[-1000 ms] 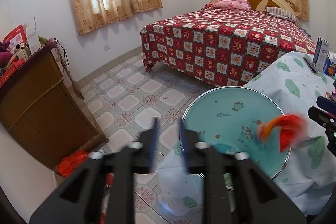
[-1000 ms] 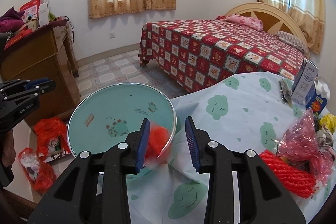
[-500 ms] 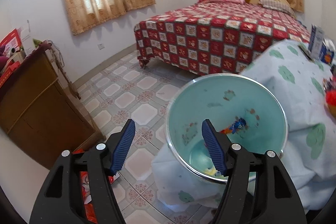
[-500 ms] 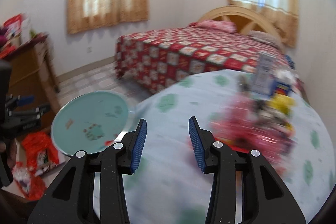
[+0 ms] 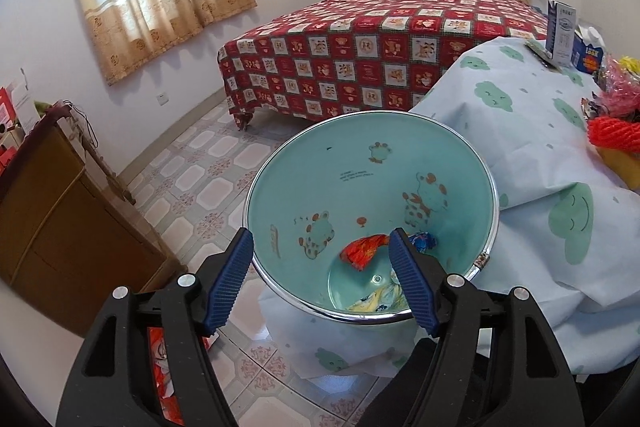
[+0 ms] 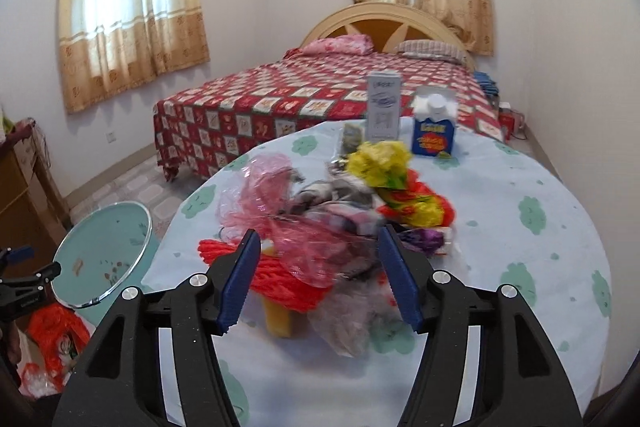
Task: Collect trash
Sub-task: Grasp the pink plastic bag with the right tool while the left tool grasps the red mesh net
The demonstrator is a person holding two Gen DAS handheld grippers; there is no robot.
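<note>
- Your left gripper (image 5: 320, 281) hung over the near rim of the teal trash bin (image 5: 460, 163). Its jaws had just been opening and stood wide with nothing between them, which suits a hand that only waits beside the bin.
- The bin stood on the tiled floor, tucked against the hanging edge of the cloud-print tablecloth (image 5: 520, 115), probably so that trash needs only a short carry from the table.
- Inside it lay a red wrapper (image 5: 362, 251), a blue one (image 5: 424, 241) and a yellow printed scrap (image 5: 380, 301) at the bottom, so part of the job looked done.
- Your right gripper (image 6: 320, 277) pointed at the heap left on the table. Its jaws had just been opening and stood moderately apart, gripping nothing.
- Between the jaws in that view lay crumpled pink cellophane (image 6: 272, 203) and a red foam net (image 6: 276, 277), which I judged the next pick.
- Beyond it lay a yellow wrapper (image 6: 378, 157), with a white carton (image 6: 384, 111) and a blue box (image 6: 434, 133) upright at the far edge.
</note>
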